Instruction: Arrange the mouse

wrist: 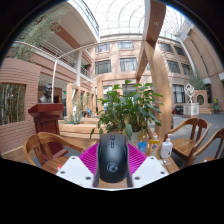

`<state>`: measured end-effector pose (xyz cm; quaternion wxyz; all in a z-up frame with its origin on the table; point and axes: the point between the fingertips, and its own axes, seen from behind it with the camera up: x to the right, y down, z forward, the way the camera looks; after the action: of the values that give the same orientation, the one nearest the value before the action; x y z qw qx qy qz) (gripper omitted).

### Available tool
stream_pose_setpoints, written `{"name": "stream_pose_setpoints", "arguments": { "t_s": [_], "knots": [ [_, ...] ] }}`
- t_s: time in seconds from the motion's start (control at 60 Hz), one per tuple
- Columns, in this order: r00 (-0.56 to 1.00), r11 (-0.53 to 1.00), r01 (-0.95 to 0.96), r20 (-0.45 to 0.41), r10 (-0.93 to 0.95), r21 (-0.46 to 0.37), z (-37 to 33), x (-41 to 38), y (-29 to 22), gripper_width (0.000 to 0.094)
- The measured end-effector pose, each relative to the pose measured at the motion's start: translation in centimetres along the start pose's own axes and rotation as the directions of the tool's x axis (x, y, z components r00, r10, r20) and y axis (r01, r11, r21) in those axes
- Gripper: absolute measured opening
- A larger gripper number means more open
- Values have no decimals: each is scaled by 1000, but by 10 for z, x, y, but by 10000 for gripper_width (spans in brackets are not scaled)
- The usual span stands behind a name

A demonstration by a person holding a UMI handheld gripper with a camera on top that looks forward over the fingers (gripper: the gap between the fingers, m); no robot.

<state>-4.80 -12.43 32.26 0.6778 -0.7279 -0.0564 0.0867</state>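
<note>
While clamped: one mouse (pixel 112 157), gripper (pixel 112 168).

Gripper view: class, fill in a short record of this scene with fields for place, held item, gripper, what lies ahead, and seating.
place: glass-roofed atrium with brick building fronts
held item: black mouse, between the pink pads
gripper: gripper shut on the mouse, fingers pressing both its sides
ahead: leafy plant just beyond the mouse; small bottle beside it
seating: wooden chairs at either side
other: dark wooden lectern behind the chair on one side
</note>
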Motion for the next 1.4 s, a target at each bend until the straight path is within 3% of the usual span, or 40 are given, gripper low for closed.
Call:
{"name": "stream_pose_setpoints", "arguments": {
  "t_s": [0.05,0.133,0.333,0.45,0.617,0.783,0.883,0.917,1.133,1.4],
  "knots": [
    [999,1000,5,-34,-5,9,3,43,0,372],
    [994,998,4,-110,-10,-55,26,125,16,370],
    [971,953,-33,-237,-41,-301,47,281,162,372],
    [960,899,-34,-264,-93,-437,42,327,245,372],
    [959,851,-75,-272,-81,-520,35,342,306,410],
    [962,842,-72,-260,-82,-534,36,340,307,565],
    [957,849,-84,-281,-77,-522,27,339,293,875],
    [954,855,-86,-289,-77,-511,22,337,281,833],
    [942,906,-69,-327,-79,-417,-39,306,203,859],
    [942,919,-43,-321,-93,-392,-133,258,153,854]
  ]
}}
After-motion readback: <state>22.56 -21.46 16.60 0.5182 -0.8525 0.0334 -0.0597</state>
